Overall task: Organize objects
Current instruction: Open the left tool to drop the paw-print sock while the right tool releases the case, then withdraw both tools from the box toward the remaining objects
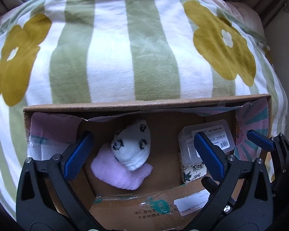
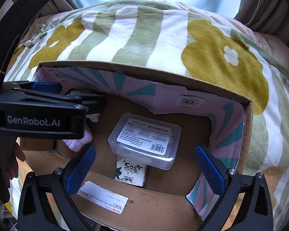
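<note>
Both grippers hover over an open cardboard box [image 1: 109, 106] resting on a bed covered by a green-and-white striped blanket [image 1: 144, 48] with yellow flowers. Left gripper [image 1: 144, 152]: jaws spread wide, holding nothing. Between them, on the box floor, a white spotted plush [image 1: 132, 148] lies atop a lilac plush cloth [image 1: 119, 175]. Just behind the right-hand jaw sits a clear plastic case [image 1: 186, 144], stacked on a printed tissue pack [image 1: 192, 171]. Right gripper [image 2: 144, 171]: jaws also wide apart, empty. The clear case, its label facing up, lies between and just beyond them, overlapping the tissue pack, which sits nearer the jaws. The left gripper crosses the right wrist view at the left edge.
</note>
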### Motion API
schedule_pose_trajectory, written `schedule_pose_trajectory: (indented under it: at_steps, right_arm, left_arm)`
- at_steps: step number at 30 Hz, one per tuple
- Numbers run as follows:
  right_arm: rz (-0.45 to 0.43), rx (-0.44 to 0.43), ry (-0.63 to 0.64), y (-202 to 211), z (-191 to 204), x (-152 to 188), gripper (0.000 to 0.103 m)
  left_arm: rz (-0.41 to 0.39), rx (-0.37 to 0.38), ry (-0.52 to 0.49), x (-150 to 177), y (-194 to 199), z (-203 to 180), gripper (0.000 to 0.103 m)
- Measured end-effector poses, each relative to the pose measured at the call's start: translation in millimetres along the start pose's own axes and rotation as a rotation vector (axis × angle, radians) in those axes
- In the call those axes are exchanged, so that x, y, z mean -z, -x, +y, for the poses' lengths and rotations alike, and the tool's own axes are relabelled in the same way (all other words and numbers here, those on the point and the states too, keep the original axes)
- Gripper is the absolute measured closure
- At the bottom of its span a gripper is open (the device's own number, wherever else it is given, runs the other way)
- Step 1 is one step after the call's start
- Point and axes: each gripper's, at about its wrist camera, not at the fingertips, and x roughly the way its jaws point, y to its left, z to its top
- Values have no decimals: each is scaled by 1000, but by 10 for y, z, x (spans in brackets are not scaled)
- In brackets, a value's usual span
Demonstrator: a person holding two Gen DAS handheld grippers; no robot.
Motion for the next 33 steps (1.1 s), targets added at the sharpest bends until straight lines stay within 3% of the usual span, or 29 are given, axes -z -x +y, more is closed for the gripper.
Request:
schedule_pose_trajectory:
  at_steps: [11, 19, 26, 33]
  right_arm:
    - [-10, -11, 15, 283, 67, -15, 0]
    - [-72, 0, 12, 782, 174, -13, 1]
    - [-131, -1, -29, 1328, 282, 58, 0]
    - [-167, 19, -72, 1846, 342, 263, 0]
  left_arm:
    - [-38, 0, 12, 76, 340, -16, 0]
    - [-101, -14, 64, 249, 918, 23, 0]
    - [-167, -31, 75, 523, 1556, 46, 0]
    - [-234, -36, 102, 1010, 2153, 108, 0]
